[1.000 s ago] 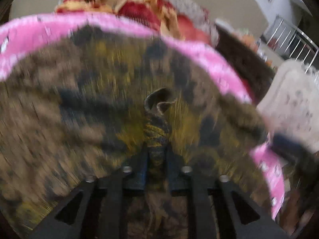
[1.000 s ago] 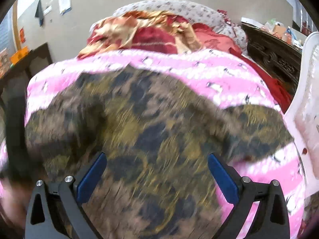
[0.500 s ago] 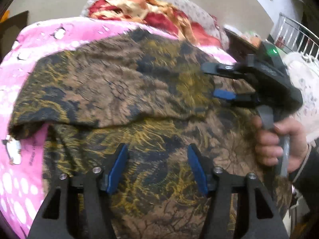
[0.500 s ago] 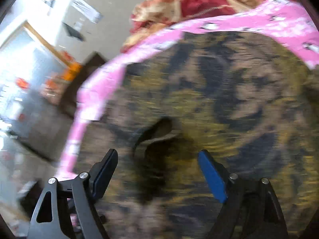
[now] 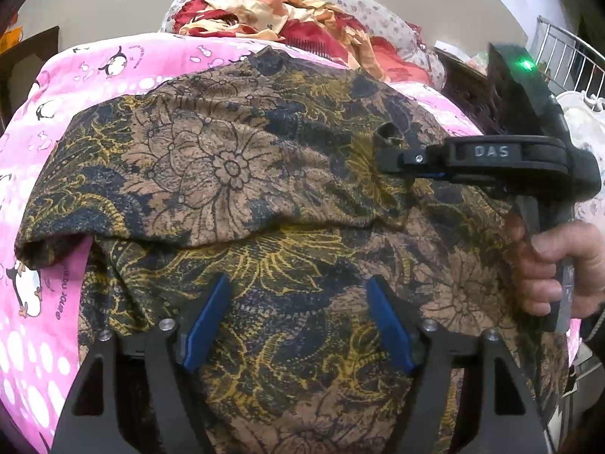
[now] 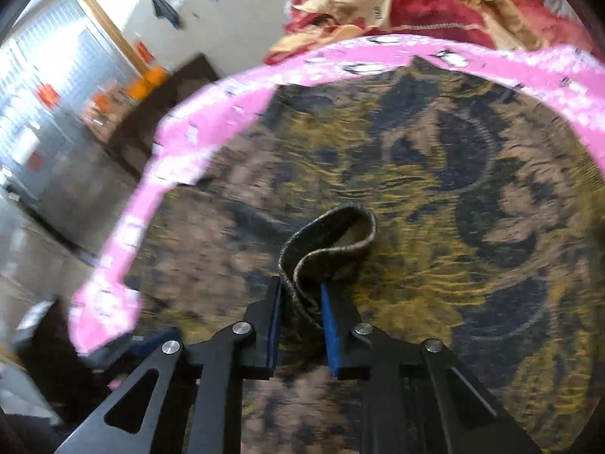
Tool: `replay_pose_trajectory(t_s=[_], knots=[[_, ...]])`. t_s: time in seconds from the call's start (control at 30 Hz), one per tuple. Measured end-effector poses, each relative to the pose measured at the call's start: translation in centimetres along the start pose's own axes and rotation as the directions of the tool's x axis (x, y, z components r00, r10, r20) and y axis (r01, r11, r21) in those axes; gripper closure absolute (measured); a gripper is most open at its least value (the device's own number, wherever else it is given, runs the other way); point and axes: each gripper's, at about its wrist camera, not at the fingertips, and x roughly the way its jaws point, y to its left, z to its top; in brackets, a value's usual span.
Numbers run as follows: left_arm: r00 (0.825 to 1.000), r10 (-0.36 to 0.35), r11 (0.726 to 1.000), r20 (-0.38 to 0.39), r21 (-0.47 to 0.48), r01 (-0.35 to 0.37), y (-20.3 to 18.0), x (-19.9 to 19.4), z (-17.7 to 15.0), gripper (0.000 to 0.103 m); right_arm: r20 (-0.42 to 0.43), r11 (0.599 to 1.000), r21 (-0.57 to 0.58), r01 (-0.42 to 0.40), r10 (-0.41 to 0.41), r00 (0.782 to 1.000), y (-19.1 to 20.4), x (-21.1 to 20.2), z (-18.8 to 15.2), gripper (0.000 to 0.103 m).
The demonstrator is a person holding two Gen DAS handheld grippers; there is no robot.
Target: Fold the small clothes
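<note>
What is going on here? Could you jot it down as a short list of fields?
surface: pink sheet on a bed
garment: brown patterned cloth, top part folded over
left gripper: open above the cloth, holding nothing
right gripper: jaws just closed, pinching a fold of the cloth
behind: red and cream bedding

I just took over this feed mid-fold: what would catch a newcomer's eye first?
The brown and gold floral garment fills the middle of both views, spread over a pink penguin-print sheet. The right claw, whose jaws have just been closing, pinches up a loop of that fabric, while the left claw stands open above the near part. A red and cream heap of cloth lies behind.
</note>
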Motion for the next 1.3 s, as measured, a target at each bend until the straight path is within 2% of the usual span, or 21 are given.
replay_pose_trajectory(t_s=[0.07,0.1,0.23,0.33,0.4,0.5,0.57,0.73,0.83,0.87,0.93,0.97,1.0,1.03,1.07,1.1,1.17,1.2,1.23,1.3], knots=[[1.000,0.005,1.000,-0.001,0.004,-0.005,0.0,-0.1,0.0,0.029,-0.015,0.994,-0.015,0.107,-0.108,0.994,0.4,0.0,0.3,0.092],[1.000,0.005,1.000,-0.001,0.004,-0.005,0.0,-0.1,0.0,0.029,-0.016,0.991,-0.001,0.135,-0.135,0.991,0.4,-0.4,0.5,0.095],[1.000,0.006,1.000,-0.001,0.005,-0.006,0.0,-0.2,0.1,0.029,0.018,0.969,0.046,0.242,-0.243,0.970,-1.4,-4.7,1.2,0.096],[1.000,0.010,1.000,-0.002,0.008,-0.010,-0.1,-0.1,0.1,0.029,-0.005,0.924,0.047,0.379,-0.379,0.925,-4.2,-7.3,1.3,0.096],[1.000,0.013,1.000,-0.002,0.010,-0.013,-0.1,-0.1,0.1,0.029,-0.040,0.900,0.061,0.432,-0.430,0.902,-6.7,-8.1,1.0,0.096],[1.000,0.013,1.000,0.000,0.007,-0.013,-0.1,-0.1,0.1,0.029,-0.095,0.880,0.077,0.469,-0.462,0.882,-10.2,-8.5,0.1,0.096],[1.000,0.011,1.000,0.002,0.004,-0.011,0.0,-0.1,0.1,0.029,-0.134,0.900,0.068,0.431,-0.420,0.898,-11.6,-8.3,-0.6,0.096],[1.000,0.011,1.000,0.009,-0.001,-0.011,0.2,-0.4,0.1,0.029,-0.165,0.883,0.056,0.466,-0.452,0.877,-12.1,-7.1,-1.1,0.096],[0.996,0.068,0.997,0.062,-0.032,-0.066,0.7,-1.9,0.1,0.029,-0.178,0.874,0.058,0.482,-0.466,0.867,-11.8,-6.8,-0.7,0.096],[0.992,0.071,0.997,0.102,-0.052,-0.066,1.2,-3.1,0.5,0.029,-0.183,0.871,0.058,0.488,-0.471,0.863,-11.6,-6.8,-0.7,0.095],[0.982,0.088,0.993,0.167,-0.095,-0.073,2.2,-5.2,1.8,0.029,-0.186,0.875,0.057,0.481,-0.464,0.866,-10.6,-7.8,-1.1,0.092],[0.977,0.098,0.991,0.188,-0.111,-0.079,2.7,-5.8,2.6,0.029,-0.168,0.874,0.055,0.484,-0.469,0.867,-10.3,-8.6,-1.5,0.086],[0.972,0.110,0.988,0.209,-0.128,-0.084,3.3,-6.2,3.8,0.029,-0.131,0.857,0.047,0.513,-0.504,0.854,-9.7,-9.7,-1.6,0.073],[0.971,0.116,0.987,0.210,-0.136,-0.088,3.8,-6.1,5.0,0.029,-0.074,0.832,0.039,0.553,-0.550,0.832,-8.9,-10.8,-1.4,0.066],[0.972,0.127,0.984,0.198,-0.150,-0.098,4.6,-5.5,6.7,0.029,-0.032,0.828,0.044,0.559,-0.558,0.829,-8.3,-11.6,-1.2,0.053],[0.974,0.132,0.982,0.185,-0.157,-0.103,5.1,-4.6,7.9,0.029,0.013,0.839,0.056,0.542,-0.543,0.840,-7.7,-12.2,-1.0,0.047],[0.983,0.135,0.979,0.122,-0.168,-0.114,6.0,-1.8,10.1,0.038,0.064,0.873,0.064,0.483,-0.486,0.871,-6.5,-12.3,-0.3,0.047],[0.984,0.159,0.973,0.077,-0.179,-0.143,6.6,0.0,10.9,0.057,0.071,0.894,0.053,0.444,-0.447,0.892,-5.8,-11.7,0.1,0.047],[0.984,0.178,0.967,0.030,-0.190,-0.169,7.1,1.9,11.4,0.072,0.072,0.909,0.038,0.415,-0.417,0.906,-5.4,-11.0,0.4,0.047],[0.971,0.239,0.950,-0.016,-0.203,-0.237,7.9,4.2,11.4,0.074,0.065,0.920,-0.008,0.392,-0.391,0.918,-5.0,-8.8,0.7,0.047]])
